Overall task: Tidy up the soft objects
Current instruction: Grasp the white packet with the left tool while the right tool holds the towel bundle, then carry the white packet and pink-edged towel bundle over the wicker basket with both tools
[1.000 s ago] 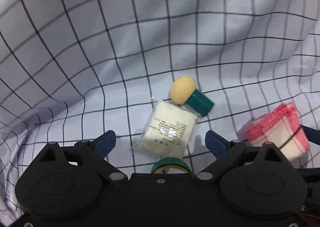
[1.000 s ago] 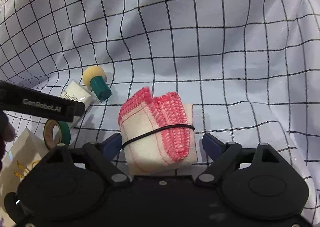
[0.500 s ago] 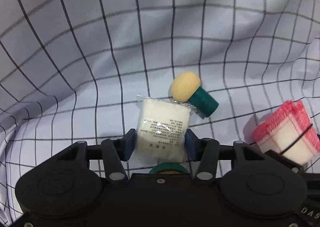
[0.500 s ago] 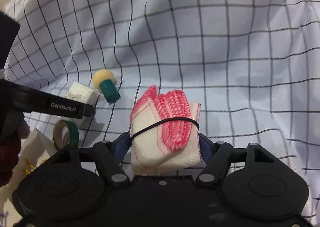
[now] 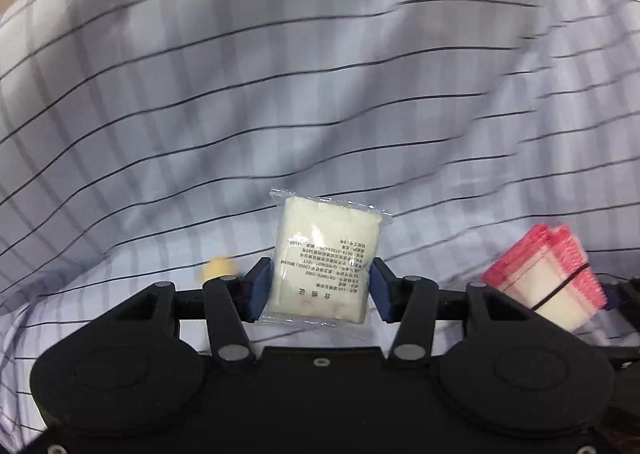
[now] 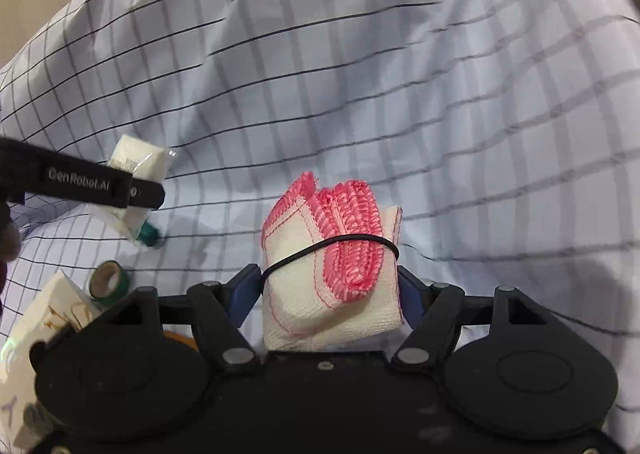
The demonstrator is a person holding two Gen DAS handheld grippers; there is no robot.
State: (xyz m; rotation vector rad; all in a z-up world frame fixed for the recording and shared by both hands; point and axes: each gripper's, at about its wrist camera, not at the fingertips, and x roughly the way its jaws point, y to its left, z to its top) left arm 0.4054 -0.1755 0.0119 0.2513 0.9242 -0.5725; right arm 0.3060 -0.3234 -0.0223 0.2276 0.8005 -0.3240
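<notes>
My left gripper is shut on a white packet sealed in clear plastic with printed text, held up off the checked cloth. In the right wrist view the same white packet shows at the left behind the left gripper's black arm. My right gripper is shut on a bundle of white cloths with pink edging, bound by a black elastic band. That pink-edged bundle also shows at the right of the left wrist view. Both loads hang above the cloth.
A yellow sponge applicator with a green handle lies on the cloth below the left gripper. A green tape roll and a white paper bag sit at the lower left. The cloth is wrinkled, with its edge at the top.
Both grippers closed, the left on the white packet and the right on the pink-edged bundle, then lifted them off the cloth. The sponge applicator and tape roll stayed below.
</notes>
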